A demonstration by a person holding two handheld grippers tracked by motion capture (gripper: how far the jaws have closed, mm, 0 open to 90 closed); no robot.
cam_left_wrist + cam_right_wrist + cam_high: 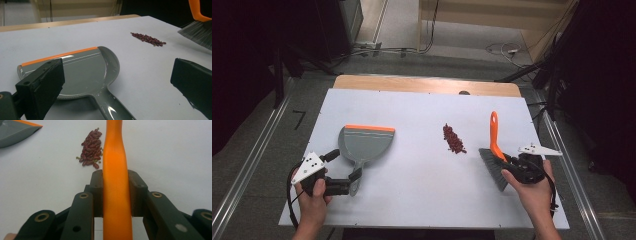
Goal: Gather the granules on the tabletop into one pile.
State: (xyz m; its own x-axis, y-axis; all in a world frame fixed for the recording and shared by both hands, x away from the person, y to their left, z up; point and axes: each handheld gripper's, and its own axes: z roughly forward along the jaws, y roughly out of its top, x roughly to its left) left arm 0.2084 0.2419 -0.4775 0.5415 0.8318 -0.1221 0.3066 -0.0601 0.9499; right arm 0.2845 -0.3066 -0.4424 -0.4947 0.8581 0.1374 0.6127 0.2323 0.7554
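Orange brush handle (117, 182) clamped tight between the right gripper's (512, 163) fingers (97, 192), bristles low over the white surface (422, 165), red beans (453, 139) piled just left of them, left gripper (343, 167) spread open around the grey dustpan's (82, 72) handle, not pressing it.

a white table (422, 175) with a wooden far edge holds a grey dustpan (364, 142) at centre left and a small pile of red beans (453, 139) right of centre.
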